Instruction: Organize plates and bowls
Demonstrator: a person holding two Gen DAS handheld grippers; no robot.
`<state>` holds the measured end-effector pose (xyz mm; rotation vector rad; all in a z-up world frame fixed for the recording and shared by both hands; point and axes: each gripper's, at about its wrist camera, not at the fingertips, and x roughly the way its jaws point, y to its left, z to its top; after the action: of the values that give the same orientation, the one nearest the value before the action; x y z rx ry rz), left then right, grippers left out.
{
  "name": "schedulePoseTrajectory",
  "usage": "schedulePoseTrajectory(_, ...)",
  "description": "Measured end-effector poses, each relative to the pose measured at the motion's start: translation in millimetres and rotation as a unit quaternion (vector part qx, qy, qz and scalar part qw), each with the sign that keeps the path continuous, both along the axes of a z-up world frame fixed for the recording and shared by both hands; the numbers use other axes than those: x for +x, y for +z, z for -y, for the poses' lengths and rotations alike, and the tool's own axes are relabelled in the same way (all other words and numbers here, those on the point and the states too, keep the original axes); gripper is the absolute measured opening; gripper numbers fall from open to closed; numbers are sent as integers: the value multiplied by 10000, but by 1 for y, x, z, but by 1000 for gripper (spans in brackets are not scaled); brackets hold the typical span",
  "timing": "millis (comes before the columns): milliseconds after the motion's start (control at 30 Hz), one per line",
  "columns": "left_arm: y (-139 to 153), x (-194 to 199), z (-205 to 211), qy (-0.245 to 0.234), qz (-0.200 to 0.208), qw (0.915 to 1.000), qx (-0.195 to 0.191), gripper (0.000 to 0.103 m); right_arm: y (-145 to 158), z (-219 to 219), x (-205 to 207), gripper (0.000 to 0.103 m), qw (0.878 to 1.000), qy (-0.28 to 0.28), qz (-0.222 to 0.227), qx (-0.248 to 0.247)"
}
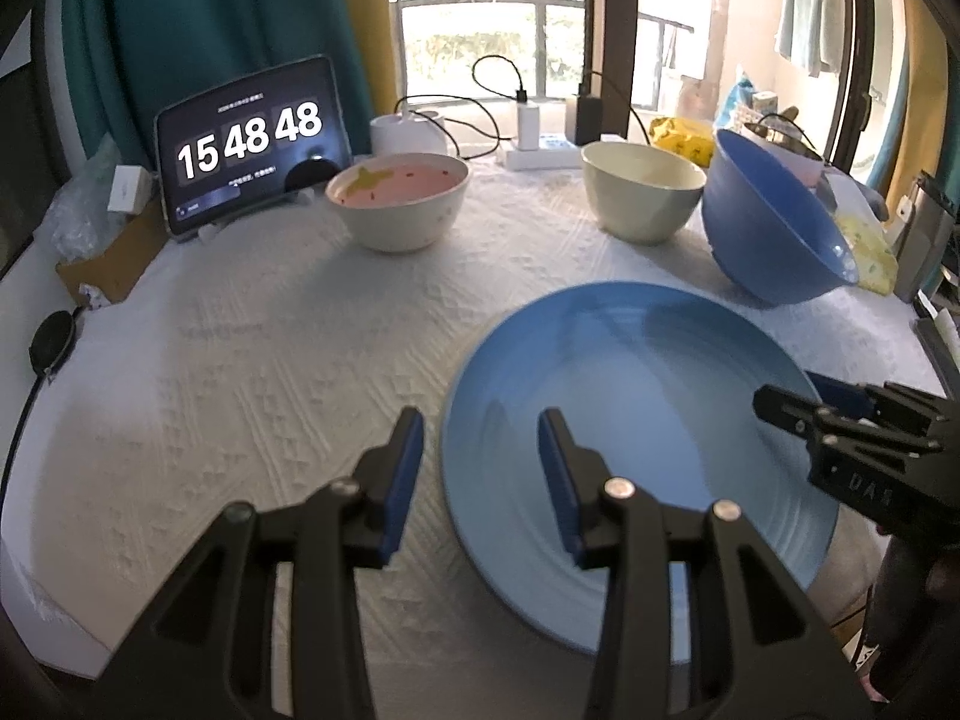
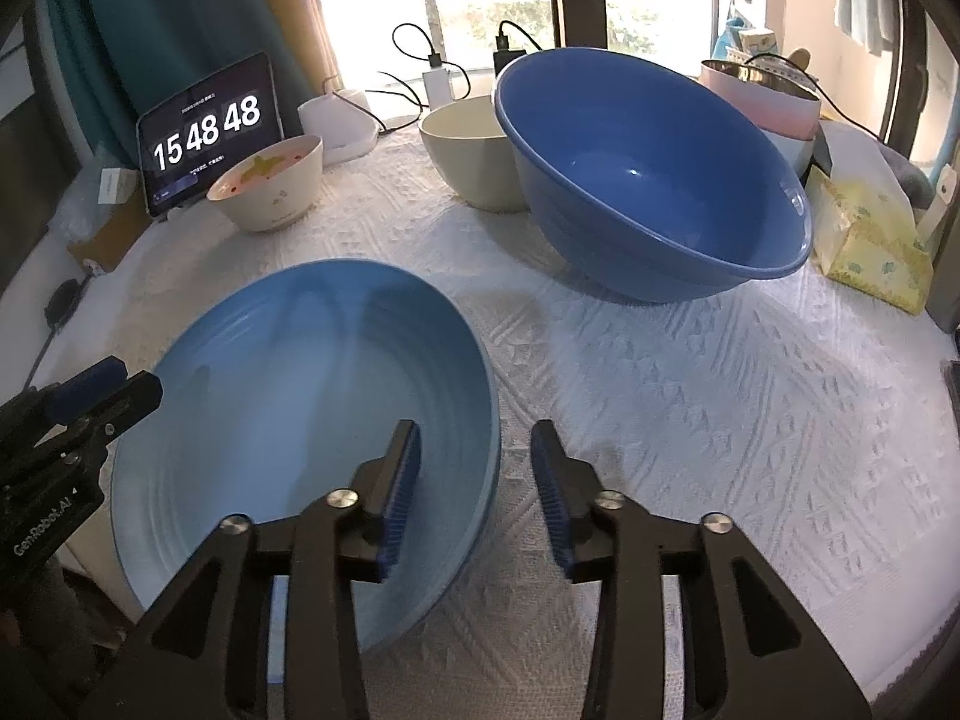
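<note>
Black fingers with blue pads fill the foot of the left wrist view: the left gripper (image 1: 480, 468) stands wide open and holds nothing. Its jaws straddle the near-left rim of the plate (image 1: 636, 420), one pad over the white cloth (image 1: 240, 360), the other over the plate's well, which reads as a line-up to pinch that rim. The plate lies flat at the table's near edge, face up; being round, it has no long axis to speak of. Across it the right gripper (image 1: 798, 405) reaches in over the far-right rim. Behind stand three bowls, all upright: a pink bowl (image 1: 397, 201) by the tablet (image 1: 252, 144), a cream bowl (image 1: 642, 189), and a blue bowl (image 1: 774, 222) tilted, mouth turned toward the plate.

From the right wrist view, the right gripper (image 2: 474, 462) is likewise wide open and empty, its jaws set either side of the plate's (image 2: 300, 396) right rim, one over the well, one over the cloth (image 2: 690, 390). The left gripper (image 2: 111, 381) shows at the plate's opposite edge; its opening cannot be judged from here. A two-sided lift looks intended. The blue bowl (image 2: 654, 180) sits just beyond, well clear of the plate, touching or nearly touching the cream bowl (image 2: 468, 150); the pink bowl (image 2: 270, 180) stands apart at far left, and a tissue box (image 2: 870, 246) lies to the right.
</note>
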<state>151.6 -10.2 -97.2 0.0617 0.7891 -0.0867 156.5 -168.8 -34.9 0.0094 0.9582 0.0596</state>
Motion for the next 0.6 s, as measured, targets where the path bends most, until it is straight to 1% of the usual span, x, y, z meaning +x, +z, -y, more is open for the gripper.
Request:
schedulePoseTrajectory(67, 1, -1, -2, 25, 17, 10000, -8, 41, 0, -2, -1, 52, 10000, 59, 32, -16)
schedulePoseTrajectory(100, 2, 0, -3, 50, 37, 10000, -7, 42, 1, -2, -1, 60, 9999, 103, 79, 10)
schedulePoseTrajectory(133, 3, 0, -4, 63, 49, 10000, -10, 42, 3, -2, -2, 64, 9998, 128, 126, 22)
schedulePoseTrajectory(233, 5, 1, -10, 100, 98, 9999, -51, 42, 7, 0, -3, 67, 9996, 134, 258, 14)
schedulePoseTrajectory(367, 3, 3, -17, 171, 108, 9998, -84, 42, 8, 5, -3, 68, 9995, 43, 300, 20)
schedulePoseTrajectory(500, -6, 11, -22, 148, -41, 9998, -112, 43, 5, 13, -3, 68, 9997, -118, 215, 30)
schedulePoseTrajectory(600, -14, 15, -24, 141, -157, 9997, -144, 43, 1, 18, -2, 68, 9996, -183, 98, 213)
